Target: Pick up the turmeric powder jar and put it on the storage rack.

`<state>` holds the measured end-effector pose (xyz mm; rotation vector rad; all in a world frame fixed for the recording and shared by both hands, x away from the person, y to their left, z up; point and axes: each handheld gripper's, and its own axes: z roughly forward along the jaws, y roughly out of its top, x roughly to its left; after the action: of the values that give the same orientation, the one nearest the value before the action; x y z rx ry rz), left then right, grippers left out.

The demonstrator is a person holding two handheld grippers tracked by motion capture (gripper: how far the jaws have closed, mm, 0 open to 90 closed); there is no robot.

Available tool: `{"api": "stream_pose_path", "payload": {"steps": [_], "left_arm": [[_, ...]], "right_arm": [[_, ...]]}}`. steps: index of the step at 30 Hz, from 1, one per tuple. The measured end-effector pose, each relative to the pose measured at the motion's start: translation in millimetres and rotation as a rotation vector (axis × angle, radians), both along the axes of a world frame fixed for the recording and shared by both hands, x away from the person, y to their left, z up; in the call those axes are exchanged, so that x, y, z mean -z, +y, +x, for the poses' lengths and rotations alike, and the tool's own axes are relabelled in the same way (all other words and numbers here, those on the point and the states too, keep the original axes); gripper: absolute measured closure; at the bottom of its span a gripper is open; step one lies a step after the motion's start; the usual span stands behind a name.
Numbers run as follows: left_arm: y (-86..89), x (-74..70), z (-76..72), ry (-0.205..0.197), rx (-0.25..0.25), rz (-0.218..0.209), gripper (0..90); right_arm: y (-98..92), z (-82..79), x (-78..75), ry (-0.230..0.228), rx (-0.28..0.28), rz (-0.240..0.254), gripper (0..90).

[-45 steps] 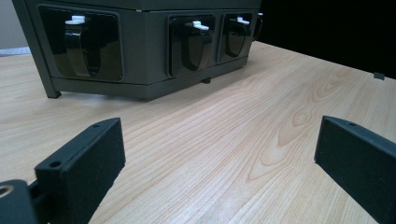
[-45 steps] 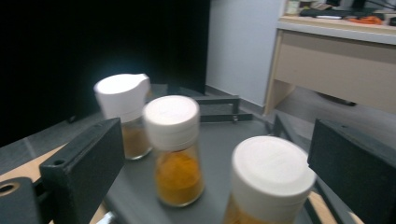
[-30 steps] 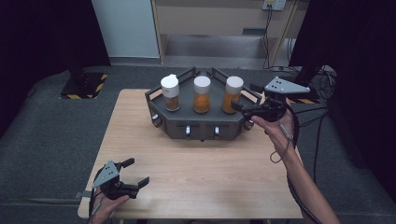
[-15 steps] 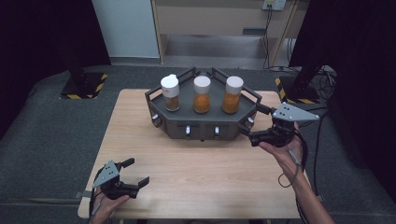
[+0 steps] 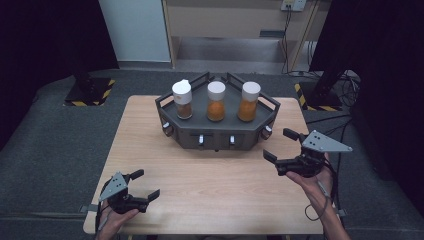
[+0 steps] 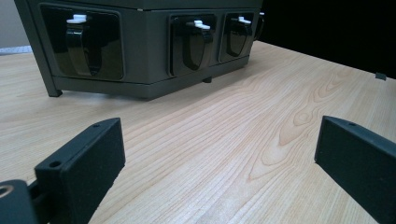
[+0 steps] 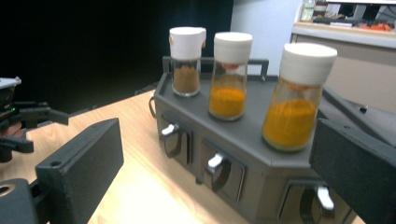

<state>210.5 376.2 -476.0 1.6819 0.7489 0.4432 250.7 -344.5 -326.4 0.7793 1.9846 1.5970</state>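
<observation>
The right tool [image 5: 280, 152] hovers near the desk's right edge, jaws wide apart and empty. The nearest glass spice jar with a white cap and orange powder [image 5: 248, 101] lies ahead and to its left, standing upright at the right end of the dark grey, angular metal rack [image 5: 220, 134]. The left tool [image 5: 145, 185], likewise open and empty, rests near the front left corner of the pale wood-grain desk [image 5: 210, 185], well apart from the rack.

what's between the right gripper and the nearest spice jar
Nothing but bare table and the grey rack's rim, in the high view. The open right gripper hangs apart from the right jar.
</observation>
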Motion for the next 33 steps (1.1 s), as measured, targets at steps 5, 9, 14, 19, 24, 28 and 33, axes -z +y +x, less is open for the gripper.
{"api": "stream_pose_path", "payload": {"steps": [5, 9, 14, 19, 24, 28, 33], "left_arm": [[0.1, -0.1, -0.3, 0.000, -0.002, 0.001, 0.5], [-0.2, -0.3, -0.6, -0.001, -0.004, 0.002, 0.5], [-0.2, -0.3, -0.5, 0.000, -0.005, 0.002, 0.5], [-0.1, -0.3, -0.7, -0.002, -0.004, 0.002, 0.5], [-0.1, -0.3, -0.8, -0.002, -0.006, 0.002, 0.4], [-0.4, -0.3, -0.7, -0.002, -0.004, 0.003, 0.4], [-0.6, -0.3, -0.6, -0.002, -0.004, 0.004, 0.4]], "right_arm": [[-8.0, -10.7, 13.6, 0.009, 0.017, -0.010, 2.6], [-14.1, -20.3, 23.6, 0.003, 0.034, -0.010, 2.5], [-17.6, -31.7, 35.2, 0.008, 0.062, -0.023, 2.5], [-22.8, -40.3, 50.8, 0.017, 0.073, -0.020, 2.4], [-26.6, -47.3, 62.5, 0.029, 0.088, -0.017, 2.5], [-27.2, -52.7, 70.7, 0.030, 0.108, -0.041, 2.7], [-29.7, -56.1, 81.2, 0.050, 0.124, -0.051, 2.9]]}}
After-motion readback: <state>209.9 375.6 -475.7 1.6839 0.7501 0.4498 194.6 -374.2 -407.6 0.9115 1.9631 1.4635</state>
